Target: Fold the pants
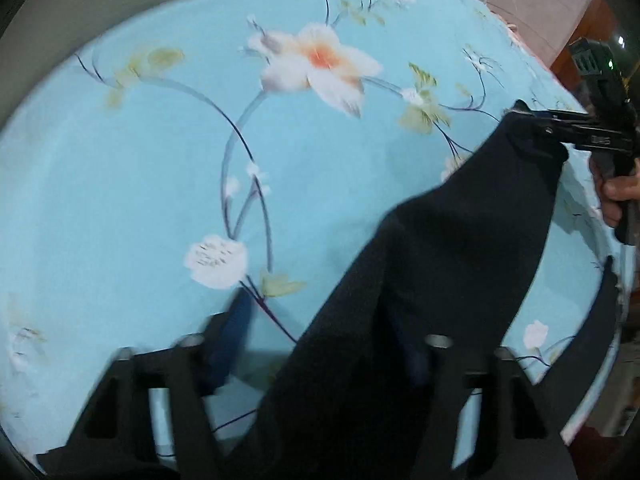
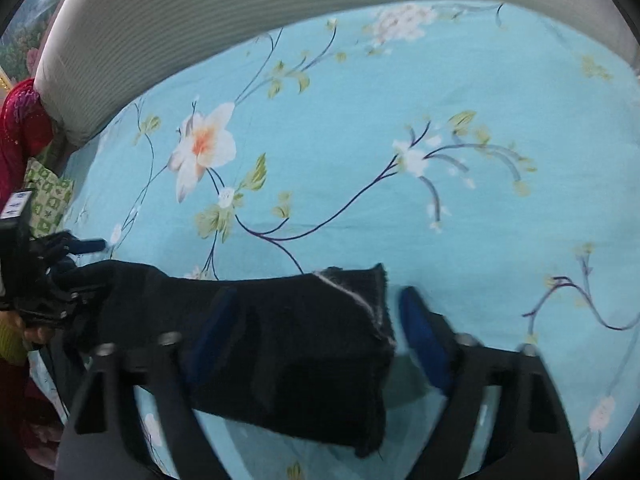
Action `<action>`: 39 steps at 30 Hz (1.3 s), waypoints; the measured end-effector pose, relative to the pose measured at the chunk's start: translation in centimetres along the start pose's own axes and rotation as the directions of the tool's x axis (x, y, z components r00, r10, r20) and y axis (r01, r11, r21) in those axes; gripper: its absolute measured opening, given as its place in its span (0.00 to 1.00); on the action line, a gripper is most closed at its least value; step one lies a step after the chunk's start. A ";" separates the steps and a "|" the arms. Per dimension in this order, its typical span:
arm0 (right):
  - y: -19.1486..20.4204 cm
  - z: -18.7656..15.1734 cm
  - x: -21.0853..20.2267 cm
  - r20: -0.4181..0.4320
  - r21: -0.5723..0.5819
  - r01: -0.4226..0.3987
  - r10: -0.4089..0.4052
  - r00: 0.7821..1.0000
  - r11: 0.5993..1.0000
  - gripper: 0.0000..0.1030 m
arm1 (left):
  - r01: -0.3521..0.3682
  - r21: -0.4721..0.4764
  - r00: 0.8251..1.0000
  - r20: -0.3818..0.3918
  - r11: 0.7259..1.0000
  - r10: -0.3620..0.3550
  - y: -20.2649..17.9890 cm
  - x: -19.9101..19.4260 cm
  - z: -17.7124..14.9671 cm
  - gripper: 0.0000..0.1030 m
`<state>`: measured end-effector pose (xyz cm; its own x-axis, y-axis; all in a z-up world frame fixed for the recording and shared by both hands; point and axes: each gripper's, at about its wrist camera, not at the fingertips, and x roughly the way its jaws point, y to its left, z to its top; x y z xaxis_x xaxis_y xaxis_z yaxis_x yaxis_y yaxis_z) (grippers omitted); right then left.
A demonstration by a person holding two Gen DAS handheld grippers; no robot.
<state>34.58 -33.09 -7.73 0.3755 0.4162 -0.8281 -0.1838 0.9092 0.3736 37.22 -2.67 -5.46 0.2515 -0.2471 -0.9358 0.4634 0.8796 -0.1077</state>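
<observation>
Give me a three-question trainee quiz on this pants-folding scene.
1. True or false: the bed under the pants has a plain white cover.
2. The pants are: A red, B dark, C yellow.
3. Fill in: in the left wrist view, the pants stretch from the left tongs up to the ____ tongs.

Key: 1 false, the sheet is blue with flowers; 2 B; 3 right.

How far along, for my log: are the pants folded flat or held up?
Held up: the pants hang stretched between the left gripper and right gripper, above the floral sheet.
</observation>
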 end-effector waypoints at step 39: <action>2.9 -23.8 -16.7 0.241 -0.223 -0.038 0.093 0.966 0.974 0.09 | 0.046 0.051 0.964 0.258 0.998 -0.058 -14.5 -9.9 -24.9 0.07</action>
<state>6.14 -37.69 -2.78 0.5648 0.4892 -0.6646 -0.3955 0.8673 0.3022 6.87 -2.90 -2.97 0.4350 -0.3941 -0.8096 0.5170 0.8455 -0.1338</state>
